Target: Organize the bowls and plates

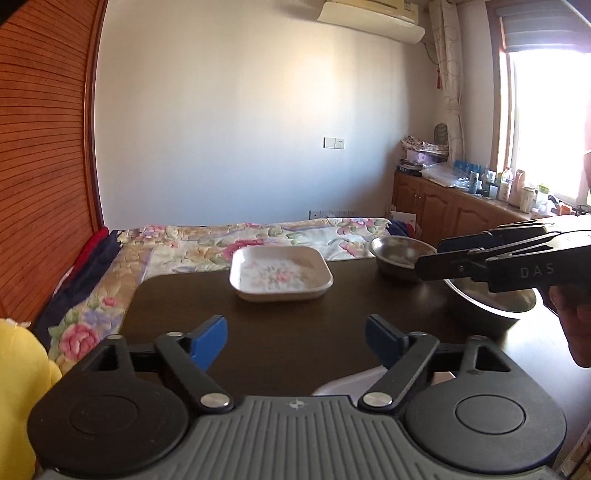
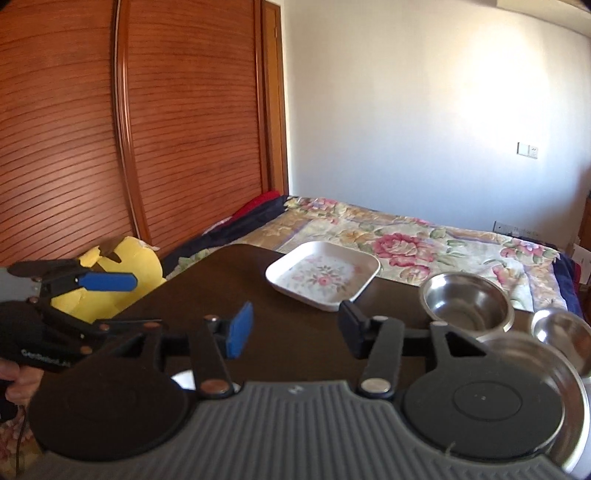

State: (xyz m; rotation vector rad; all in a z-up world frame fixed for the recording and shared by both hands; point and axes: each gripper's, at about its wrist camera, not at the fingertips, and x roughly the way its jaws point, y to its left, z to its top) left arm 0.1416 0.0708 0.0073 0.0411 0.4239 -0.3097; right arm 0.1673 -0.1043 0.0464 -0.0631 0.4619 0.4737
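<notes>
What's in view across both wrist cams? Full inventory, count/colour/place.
square plate: 1, white with floral print, far side of table, near the bed
steel bowls: 3, silver, right part of table; one behind, a small one at far right, a large one nearest
white item: 1, partly hidden under left gripper, cannot tell what
table: 1, dark brown
bed: 1, floral cover, beyond table
yellow object: 1, left of table
wardrobe doors: reddish wood, slatted, left wall
air conditioner: 1, cream, high on wall
cabinet: wood, cluttered top, under window
left gripper: open, empty, above table
right gripper: open, empty, above table
hands: one on each gripper handle
</notes>
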